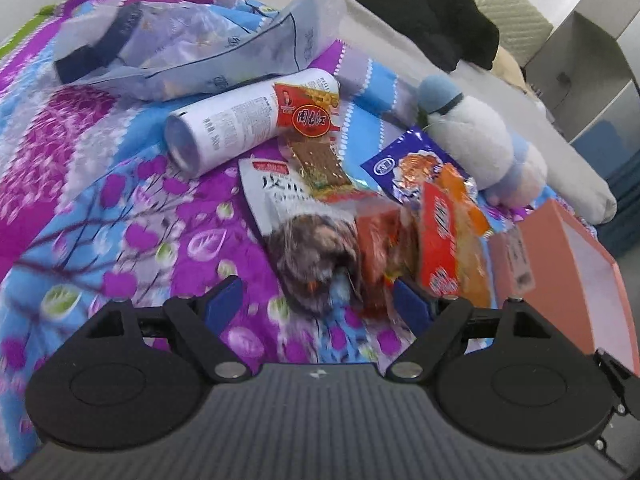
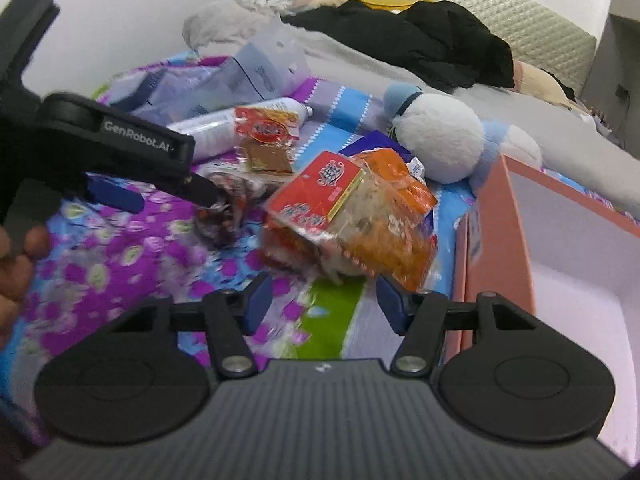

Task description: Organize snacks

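Left claw [image 1: 318,300]: jaws stand wide apart, nothing clamped; the dark-printed white packet [image 1: 296,240] lies just ahead of the blue pads.
Right claw [image 2: 322,304]: jaws part-way apart, nothing pressed between the pads; the orange-and-red snack bag [image 2: 352,216] sits just beyond them on the bed [image 2: 120,256].
Step in hand: judged to be the approach to a first pickup, both claws lowered toward the snack pile.
Next move: the right claw is to be brought around the bag's near edge and closed, then carried to the pink box [image 2: 496,240] at its right.
Snack pile: a white canister [image 1: 240,124], a red-labelled strip pack [image 1: 312,136] and a blue packet [image 1: 400,168] are spread beyond.
Left view only: the white packet's printed face is shown in full.
Right view only: the left claw is seen from the side, along with the box's pale empty-looking interior.
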Tool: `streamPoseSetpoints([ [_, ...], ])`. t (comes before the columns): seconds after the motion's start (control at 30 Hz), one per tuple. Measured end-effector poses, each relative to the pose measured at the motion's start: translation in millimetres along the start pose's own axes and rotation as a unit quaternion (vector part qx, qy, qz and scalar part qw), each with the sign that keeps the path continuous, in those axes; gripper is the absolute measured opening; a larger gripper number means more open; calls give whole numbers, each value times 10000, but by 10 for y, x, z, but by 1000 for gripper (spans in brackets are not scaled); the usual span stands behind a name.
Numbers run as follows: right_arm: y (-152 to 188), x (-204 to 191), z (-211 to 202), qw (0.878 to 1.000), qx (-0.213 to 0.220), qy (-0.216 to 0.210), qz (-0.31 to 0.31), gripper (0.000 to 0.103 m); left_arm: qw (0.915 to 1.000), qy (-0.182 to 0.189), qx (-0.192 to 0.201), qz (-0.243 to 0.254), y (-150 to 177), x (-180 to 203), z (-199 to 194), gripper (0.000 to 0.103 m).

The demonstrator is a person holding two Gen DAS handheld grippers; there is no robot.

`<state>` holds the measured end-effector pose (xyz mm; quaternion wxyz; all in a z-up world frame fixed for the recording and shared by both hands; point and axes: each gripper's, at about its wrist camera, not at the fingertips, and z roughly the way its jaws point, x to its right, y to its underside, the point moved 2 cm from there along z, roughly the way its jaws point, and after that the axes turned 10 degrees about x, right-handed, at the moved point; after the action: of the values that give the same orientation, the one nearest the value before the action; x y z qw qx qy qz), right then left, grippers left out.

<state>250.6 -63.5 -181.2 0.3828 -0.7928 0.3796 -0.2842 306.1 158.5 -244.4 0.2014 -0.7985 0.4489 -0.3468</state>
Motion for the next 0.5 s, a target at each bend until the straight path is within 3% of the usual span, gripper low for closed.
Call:
streamPoseSetpoints([
  [0.13,-77,-12,286,9992,-166,81,-361,52,9997,-44,-218,-46,-91,-17,242,85],
  [0.3,-132,-60,499,9972,-272,-53,-700,52,9992,-148,-358,-134,-145,-58,400,85],
  [0.5,-127,-202,611,9904,-225,-25,-1367,37,9986,-187,-437,-229,-157,-109,541,85],
])
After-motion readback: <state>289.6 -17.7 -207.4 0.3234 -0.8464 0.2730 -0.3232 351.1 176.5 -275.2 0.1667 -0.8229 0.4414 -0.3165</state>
